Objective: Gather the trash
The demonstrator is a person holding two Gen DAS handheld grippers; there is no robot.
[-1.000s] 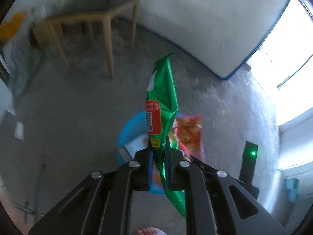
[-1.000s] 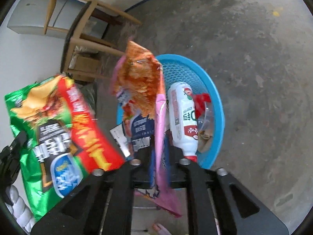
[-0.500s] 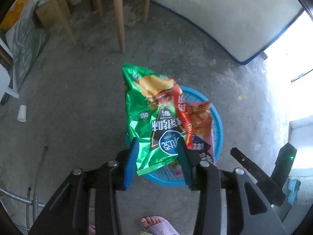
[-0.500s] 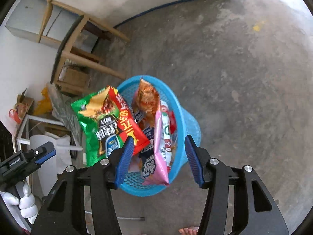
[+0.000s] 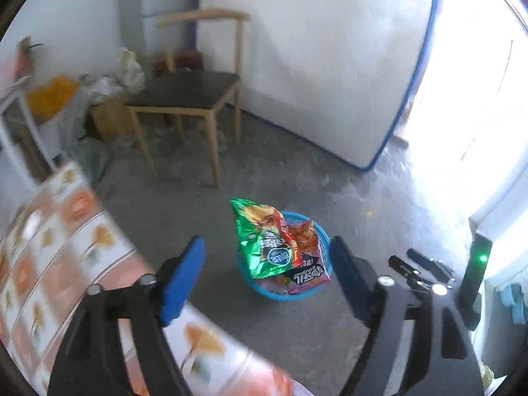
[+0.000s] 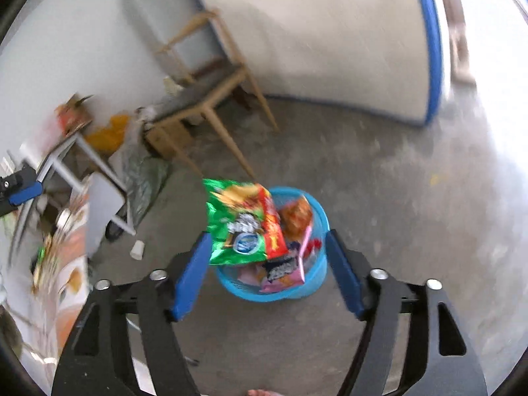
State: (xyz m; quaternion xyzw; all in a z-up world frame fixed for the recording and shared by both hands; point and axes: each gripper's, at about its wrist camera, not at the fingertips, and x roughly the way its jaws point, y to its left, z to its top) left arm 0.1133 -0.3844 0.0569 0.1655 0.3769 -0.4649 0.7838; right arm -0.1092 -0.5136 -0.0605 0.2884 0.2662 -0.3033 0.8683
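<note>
A blue mesh basket [image 5: 321, 234] stands on the concrete floor and also shows in the right wrist view [image 6: 316, 277]. A green chip bag [image 5: 264, 241] sticks up out of it, with an orange and pink snack bag [image 5: 307, 247] beside it; both show in the right wrist view, green bag [image 6: 241, 224] and snack bag [image 6: 293, 227]. My left gripper [image 5: 267, 280] is open and empty, well above the basket. My right gripper [image 6: 267, 270] is open and empty, above the basket too. It also shows at the right of the left wrist view [image 5: 419, 270].
A wooden chair [image 5: 194, 95] stands by the white wall behind the basket. A table with a flowered cloth [image 5: 66, 231] is at the left. A white paper cup [image 6: 137, 250] lies on the floor near a folding stand [image 6: 79, 165]. Bags and boxes pile by the wall.
Both grippers let go of their bags, which dropped into the basket. Both grippers have opened wide and risen away from it.
</note>
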